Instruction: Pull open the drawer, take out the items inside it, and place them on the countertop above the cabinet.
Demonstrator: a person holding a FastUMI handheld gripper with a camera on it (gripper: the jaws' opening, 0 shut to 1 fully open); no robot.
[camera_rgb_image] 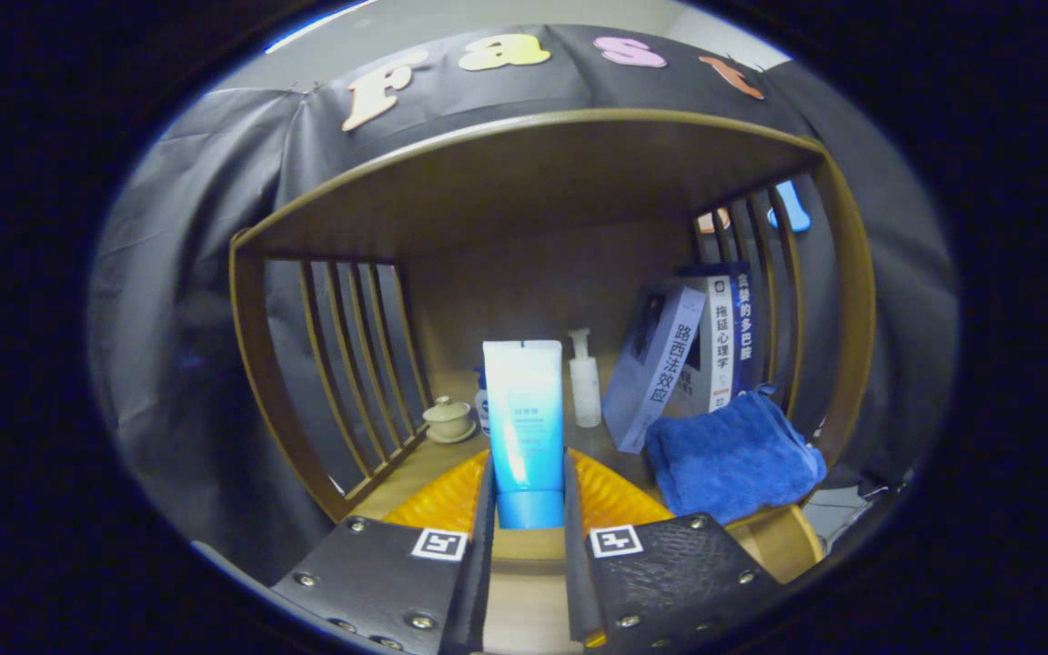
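Grasping the upright tube (524,414), the hand-held gripper (529,496) hides its cap end.

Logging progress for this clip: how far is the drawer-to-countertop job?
Done: nothing here confirms it, though a pump bottle, lidded cup, books and blue towel already sit on the countertop.
In hand: the gripper is shut on a blue tube, held upright with its cap down just over the countertop's front edge.
Left: release the tube. I cannot tell whether anything remains in the drawer.
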